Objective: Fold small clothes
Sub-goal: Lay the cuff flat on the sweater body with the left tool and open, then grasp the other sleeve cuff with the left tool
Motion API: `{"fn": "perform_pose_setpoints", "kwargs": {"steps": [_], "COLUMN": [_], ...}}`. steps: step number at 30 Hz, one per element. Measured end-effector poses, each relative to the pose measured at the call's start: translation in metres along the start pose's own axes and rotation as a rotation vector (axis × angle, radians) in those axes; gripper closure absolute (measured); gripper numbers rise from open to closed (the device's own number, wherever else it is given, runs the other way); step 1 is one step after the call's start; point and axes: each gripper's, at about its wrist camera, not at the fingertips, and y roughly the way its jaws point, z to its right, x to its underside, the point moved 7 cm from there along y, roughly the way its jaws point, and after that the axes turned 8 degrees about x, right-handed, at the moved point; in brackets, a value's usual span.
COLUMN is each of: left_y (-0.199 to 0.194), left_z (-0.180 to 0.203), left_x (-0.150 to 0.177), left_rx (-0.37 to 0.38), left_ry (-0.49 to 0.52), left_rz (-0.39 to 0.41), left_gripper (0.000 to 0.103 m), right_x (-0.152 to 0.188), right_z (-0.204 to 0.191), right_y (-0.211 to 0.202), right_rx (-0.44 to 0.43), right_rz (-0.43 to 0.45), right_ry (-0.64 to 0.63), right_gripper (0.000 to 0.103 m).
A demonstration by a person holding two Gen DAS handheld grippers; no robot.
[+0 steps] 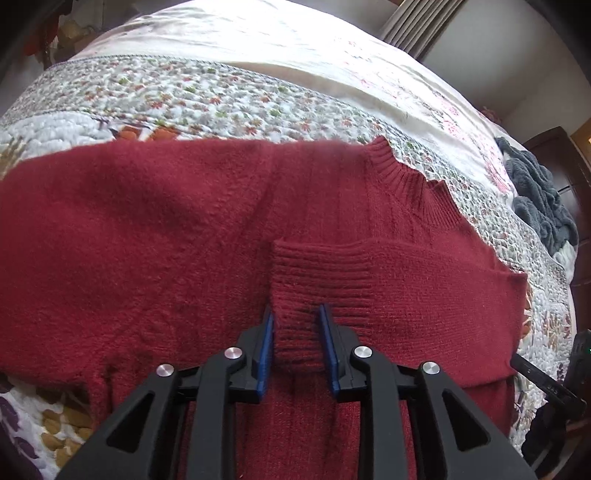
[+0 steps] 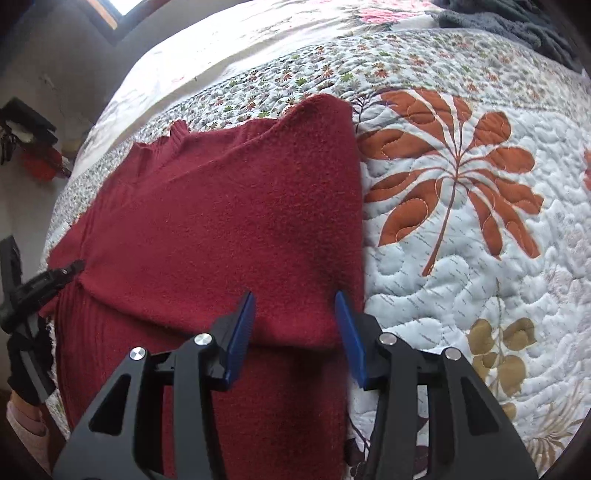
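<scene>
- Your sweater [image 1: 147, 229] is dark red knit, lying flat on the quilt [image 1: 207, 96].
- Its ribbed collar [image 1: 410, 184] lies at the far edge.
- One sleeve is folded across the body; its ribbed cuff [image 1: 317, 280] rests near the middle.
- The other side is folded over too, with a straight edge [image 2: 356, 206].

Pretty clearly a bedroom at home. Ahead of the fingers there's a bed [image 2: 461, 258] with a quilted floral bedspread [image 1: 207, 99], a cream sheet [image 1: 258, 40] further back, a grey fuzzy blanket [image 1: 543, 206] bunched up, plus curtains [image 1: 417, 26] and dark wood furniture [image 1: 554, 155] by the wall.
</scene>
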Motion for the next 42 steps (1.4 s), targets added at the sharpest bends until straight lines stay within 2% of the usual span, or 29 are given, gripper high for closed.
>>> {"fn": "perform_pose_setpoints", "kwargs": {"steps": [2, 4, 5, 7, 9, 11, 15, 21, 26, 29, 30, 31, 33, 36, 42], "left_y": [-0.023, -0.045, -0.048, -0.044, -0.028, -0.014, 0.023, 0.031, 0.027, -0.002, -0.013, -0.03, -0.066, -0.103, -0.162], "left_z": [0.004, 0.021, 0.028, 0.05, 0.068, 0.075, 0.066, 0.061, 0.063, 0.057, 0.054, 0.044, 0.013, -0.047, -0.176], "left_x": [-0.01, -0.017, -0.018, -0.015, -0.007, 0.002, 0.021, 0.03, 0.027, 0.019, 0.018, 0.018, 0.02, 0.031, 0.057], "left_rx": [-0.013, -0.006, 0.002, 0.046, 0.074, 0.063, 0.028, 0.022, 0.023, 0.074, 0.084, 0.087, 0.063, -0.004, -0.156], "left_ry": [0.019, 0.074, 0.09, 0.123, 0.146, 0.169, 0.156, 0.193, 0.172, 0.106, 0.1, 0.093, 0.071, -0.001, -0.185], "left_rz": [0.059, 0.123, 0.127, 0.096, 0.041, 0.009, -0.076, -0.059, -0.059, -0.026, -0.007, 0.028, 0.096, 0.142, 0.197], "left_gripper": [0.075, 0.062, 0.06, 0.06, 0.06, 0.06, 0.06, 0.06, 0.059, 0.059, 0.057, 0.049, 0.042, 0.042, 0.042], "right_x": [-0.005, -0.009, -0.011, -0.011, -0.009, -0.007, 0.003, 0.008, 0.01, 0.004, 0.006, 0.009, 0.019, 0.043, 0.081], "right_z": [-0.011, -0.028, -0.035, -0.051, -0.065, -0.071, -0.066, -0.059, -0.06, -0.061, -0.065, -0.067, -0.071, -0.082, -0.113], "right_y": [-0.019, -0.04, -0.046, -0.046, -0.033, -0.015, 0.015, 0.032, 0.025, -0.004, -0.02, -0.029, -0.042, -0.048, -0.035], "right_rx": [-0.021, -0.089, -0.104, -0.137, -0.125, -0.069, -0.038, -0.099, -0.081, -0.144, -0.173, -0.182, -0.187, -0.18, -0.199], "right_rz": [0.029, 0.066, 0.069, 0.04, -0.007, -0.037, -0.11, -0.104, -0.104, -0.074, -0.054, -0.045, -0.031, -0.047, -0.103], "right_ry": [-0.004, -0.012, -0.017, -0.021, -0.032, -0.06, -0.044, 0.0, -0.004, 0.04, 0.035, 0.023, -0.004, -0.063, -0.139], "right_gripper": [0.058, 0.057, 0.057, 0.057, 0.058, 0.058, 0.059, 0.058, 0.058, 0.055, 0.052, 0.049, 0.044, 0.044, 0.044]}}
